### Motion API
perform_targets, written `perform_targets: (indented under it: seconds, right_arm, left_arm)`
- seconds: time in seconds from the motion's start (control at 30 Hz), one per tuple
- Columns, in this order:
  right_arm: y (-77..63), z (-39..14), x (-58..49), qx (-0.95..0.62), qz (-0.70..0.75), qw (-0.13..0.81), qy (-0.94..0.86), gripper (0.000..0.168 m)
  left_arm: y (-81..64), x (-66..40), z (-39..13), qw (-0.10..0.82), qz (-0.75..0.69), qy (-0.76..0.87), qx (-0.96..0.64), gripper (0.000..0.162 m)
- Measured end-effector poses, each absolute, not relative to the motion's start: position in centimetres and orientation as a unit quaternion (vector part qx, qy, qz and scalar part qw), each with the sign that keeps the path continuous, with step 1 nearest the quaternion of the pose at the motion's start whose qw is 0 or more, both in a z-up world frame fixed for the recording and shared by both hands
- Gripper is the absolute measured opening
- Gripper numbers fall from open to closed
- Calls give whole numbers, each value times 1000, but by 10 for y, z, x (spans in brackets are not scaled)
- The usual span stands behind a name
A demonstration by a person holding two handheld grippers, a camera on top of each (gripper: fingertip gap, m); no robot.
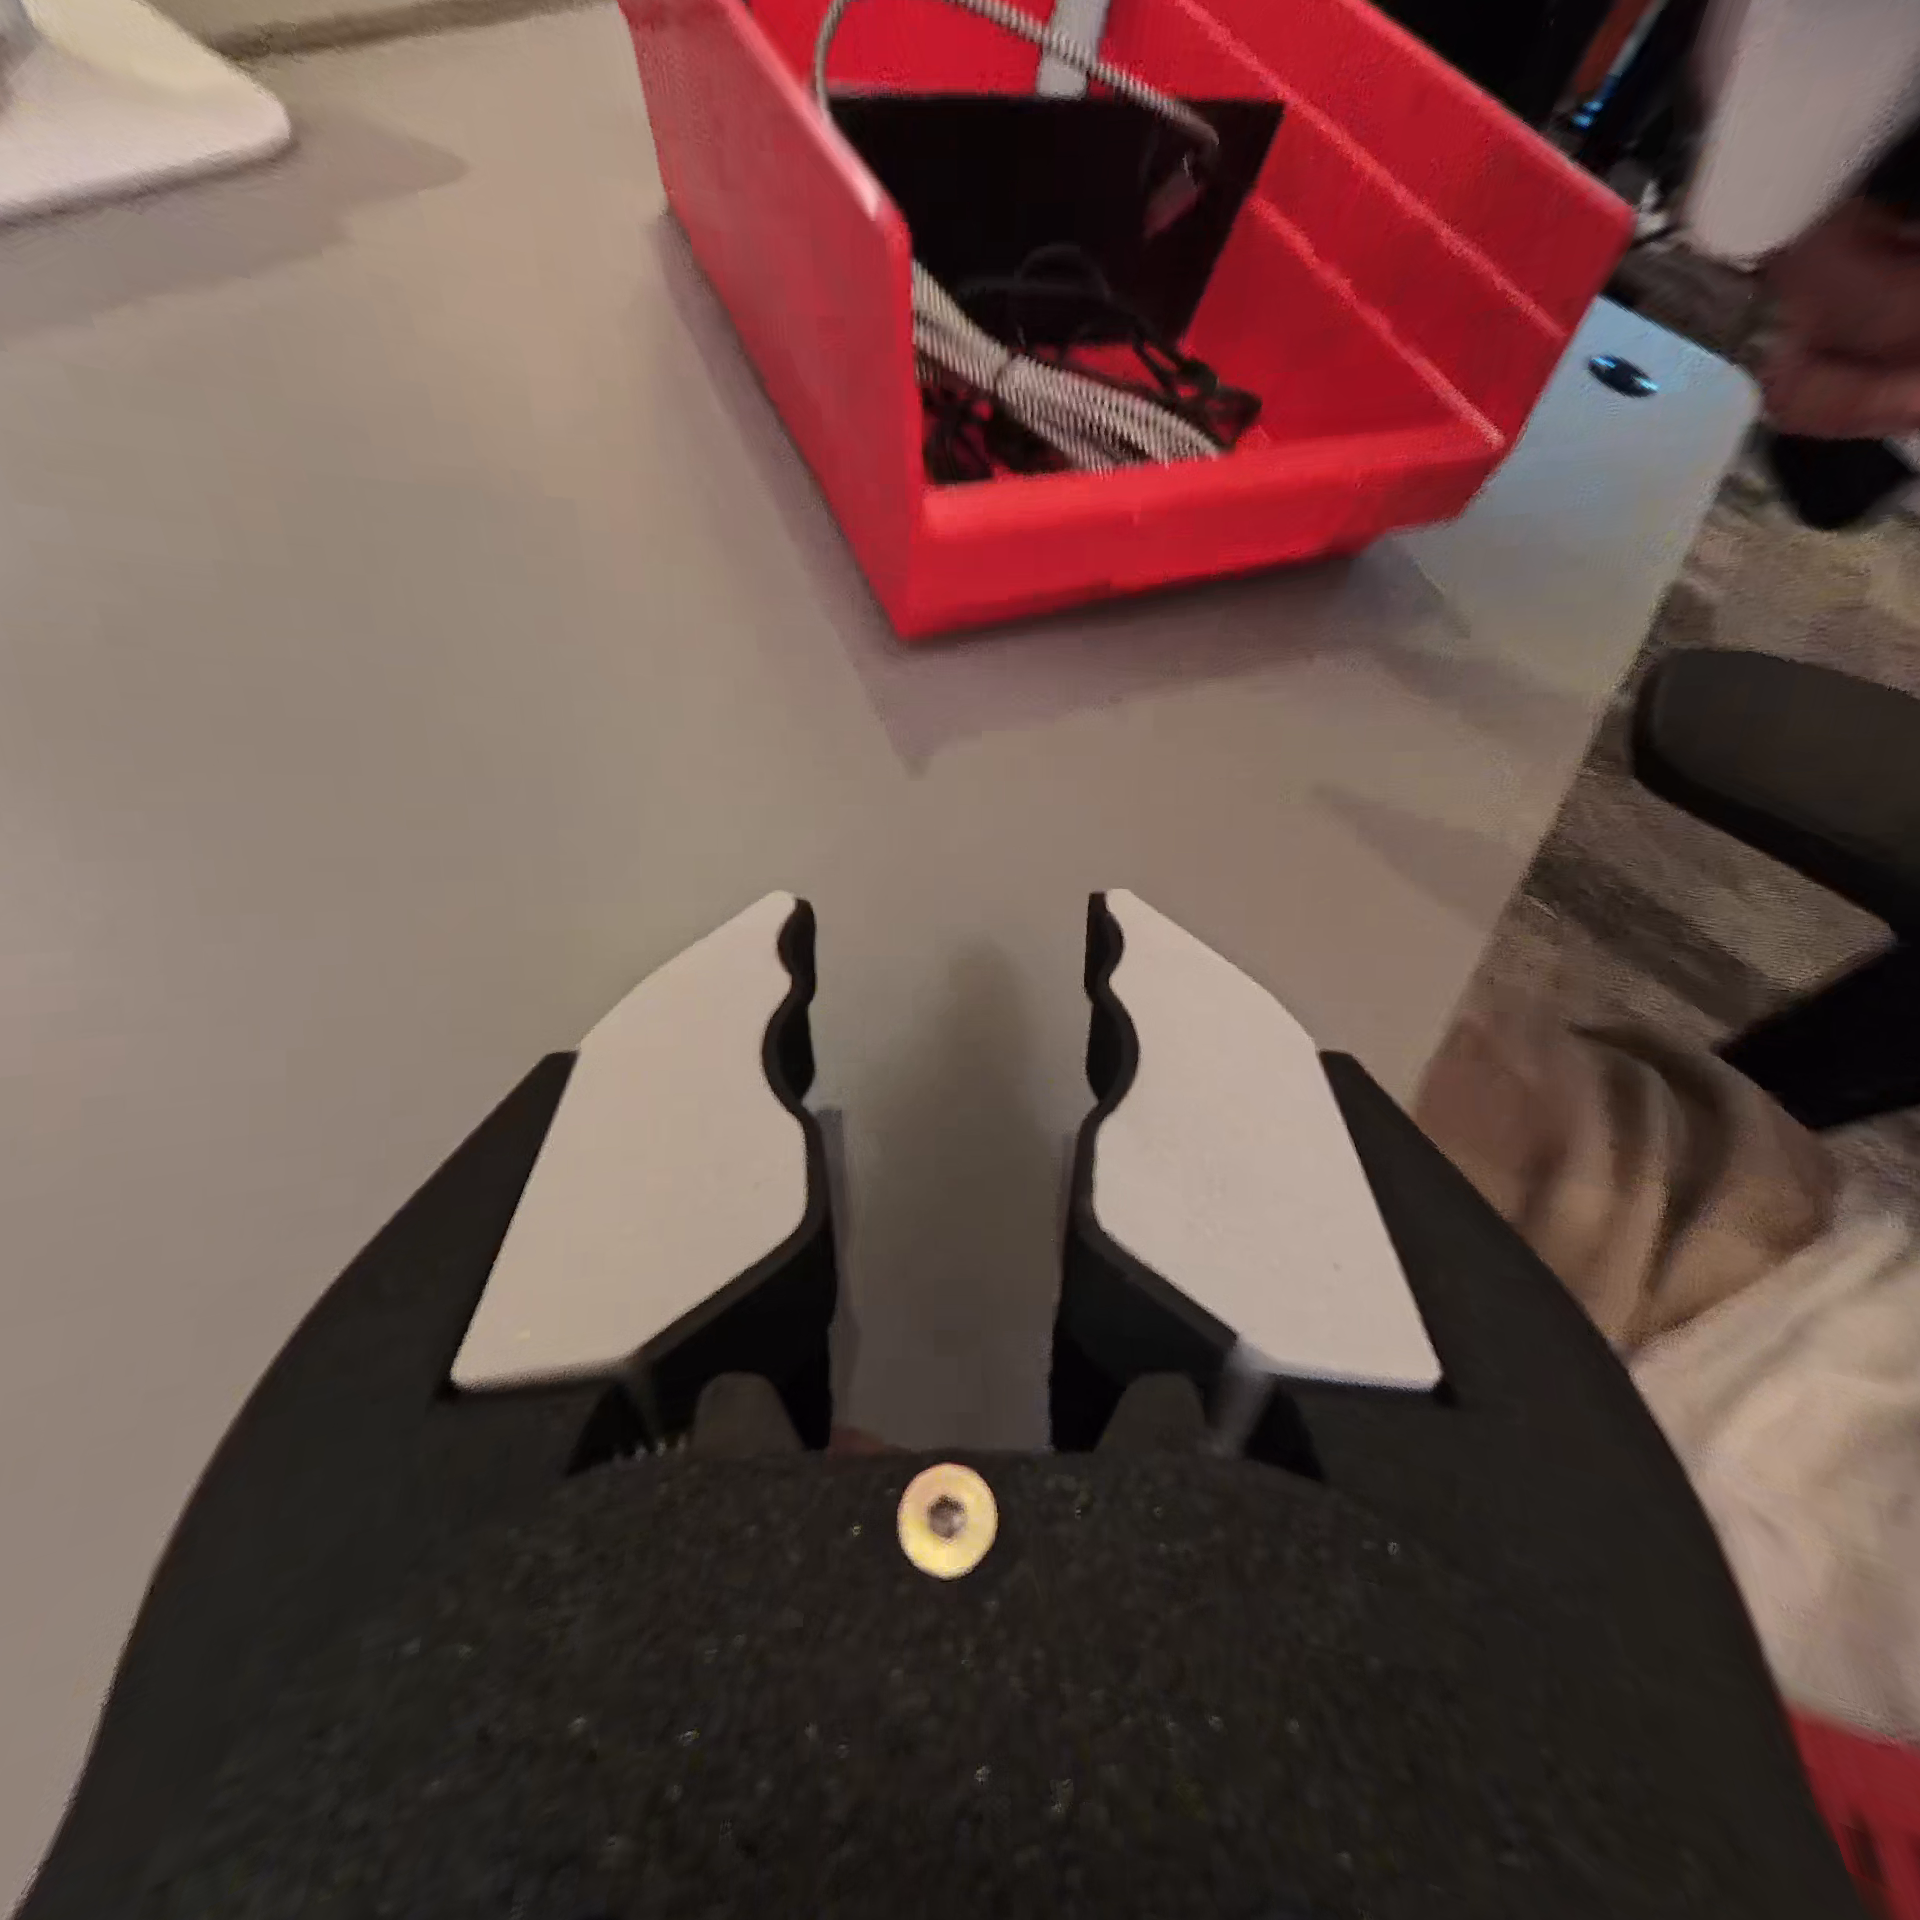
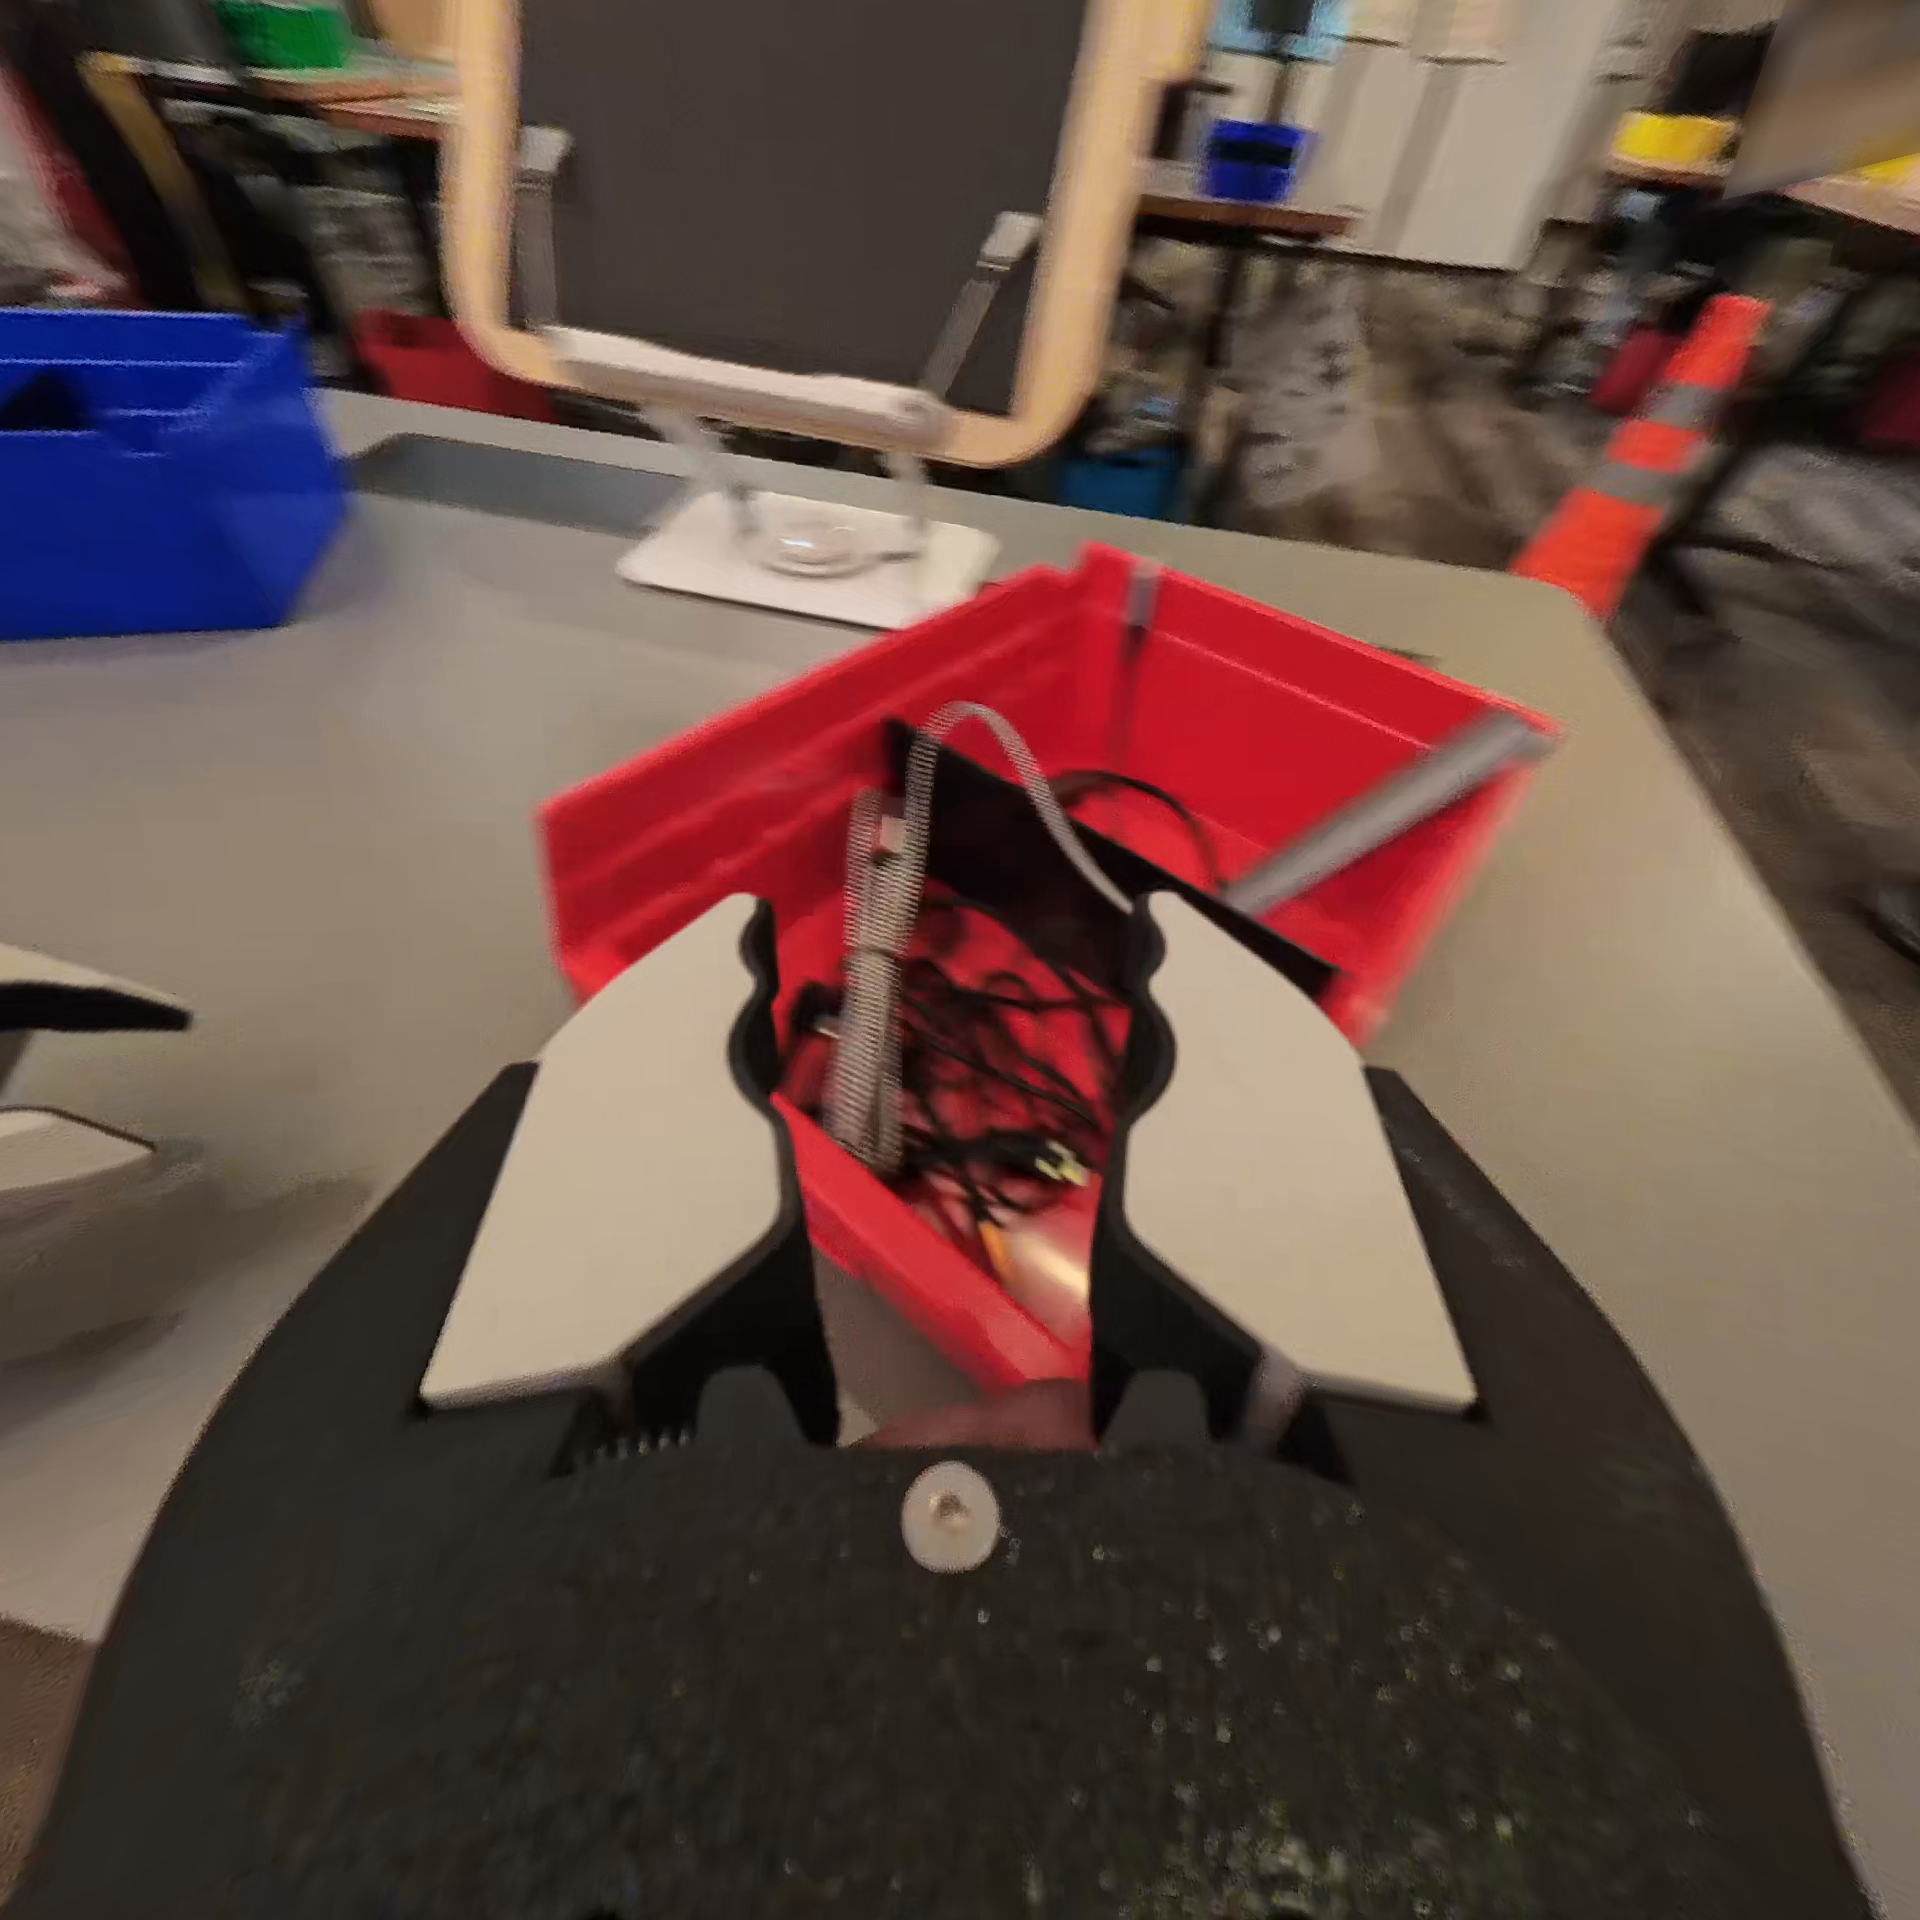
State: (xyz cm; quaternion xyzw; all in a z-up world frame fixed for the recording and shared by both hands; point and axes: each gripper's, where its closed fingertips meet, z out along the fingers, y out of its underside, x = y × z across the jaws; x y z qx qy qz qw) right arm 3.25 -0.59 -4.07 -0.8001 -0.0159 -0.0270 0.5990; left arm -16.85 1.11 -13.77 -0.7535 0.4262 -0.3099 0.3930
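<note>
The left tongs (image 1: 950, 914) stand part open and empty over bare grey table (image 1: 364, 675), the red bin (image 1: 1195, 540) well ahead at one o'clock near the table's right edge; the right tongs (image 2: 954, 914) gape a little wider, also empty, just above the bin's near corner. A black divider (image 2: 997, 862) stands upright inside the bin, with a braided grey cable (image 2: 883, 966) and tangled black cords (image 2: 997, 1049) before it. Only the right wrist view shows the blue bin (image 2: 156, 468) at ten o'clock, the white stand (image 2: 810, 561) at twelve and the orange cone (image 2: 1652, 457) beyond the far edge.
</note>
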Motion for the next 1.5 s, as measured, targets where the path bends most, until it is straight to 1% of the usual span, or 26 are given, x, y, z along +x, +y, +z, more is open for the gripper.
perform_targets:
  seconds: [0.03,0.07,0.1,0.13,0.2,0.27,0.3,0.33,0.37,0.43,0.47,0.53,0.63,0.8,0.9,1.07,1.17,1.23,1.3,1.33,1.4,1.47,1.5]
  right_arm:
    - [-15,-42,47,-804,-43,593,14,61]
    - [-19,-44,53,-807,-39,589,27,64]
    - [-20,-50,56,-812,-37,581,31,68]
    - [-22,-59,64,-823,-53,565,45,67]
    - [-24,-79,82,-839,-92,529,90,49]
    - [-22,-100,84,-849,-80,511,108,49]
    - [-21,-113,85,-857,-77,494,122,47]
    - [-20,-127,83,-867,-73,476,129,41]
    - [-19,-138,81,-875,-69,460,134,32]
    - [-16,-142,80,-872,-71,462,145,31]
    - [-16,-141,80,-873,-78,457,151,30]
    - [-16,-139,80,-872,-97,450,166,18]
    - [-7,-135,58,-869,-100,460,154,13]
    - [34,-117,-15,-863,-67,493,90,13]
    - [68,-114,-73,-868,-37,494,37,10]
    - [108,-128,-154,-878,-2,478,-35,10]
    - [123,-132,-175,-873,11,485,-56,9]
    - [126,-130,-180,-868,17,490,-72,11]
    - [122,-133,-180,-861,24,496,-111,15]
    - [117,-133,-178,-854,34,502,-133,21]
    - [99,-135,-177,-846,74,497,-180,23]
    - [77,-142,-172,-844,107,476,-224,25]
    - [68,-144,-164,-841,113,476,-229,27]
  left_arm:
    - [22,-157,-133,409,-292,426,-752,52]
    - [34,-146,-129,422,-276,427,-751,55]
    - [46,-134,-125,431,-266,424,-750,54]
    - [57,-120,-121,434,-267,419,-752,54]
    - [75,-92,-121,412,-279,409,-765,54]
    - [88,-70,-128,385,-290,402,-778,54]
    - [92,-60,-131,377,-296,400,-782,48]
    - [96,-53,-135,370,-295,401,-784,38]
    - [98,-49,-138,370,-288,405,-785,15]
    - [105,-49,-139,386,-257,405,-788,9]
    - [106,-50,-139,390,-244,413,-786,8]
    - [107,-58,-137,405,-223,416,-783,5]
    - [112,-88,-130,430,-204,399,-784,4]
    - [131,-180,-108,468,-164,345,-797,5]
    - [143,-249,-103,479,-125,295,-817,5]
    - [153,-338,-119,466,-92,228,-850,5]
    - [158,-361,-136,447,-102,196,-867,6]
    - [160,-363,-135,444,-121,186,-868,7]
    - [155,-361,-131,433,-143,205,-866,11]
    - [149,-359,-127,431,-170,207,-862,15]
    - [137,-362,-109,441,-241,199,-841,23]
    - [128,-381,-89,460,-289,189,-818,35]
    - [128,-399,-82,472,-295,182,-810,39]
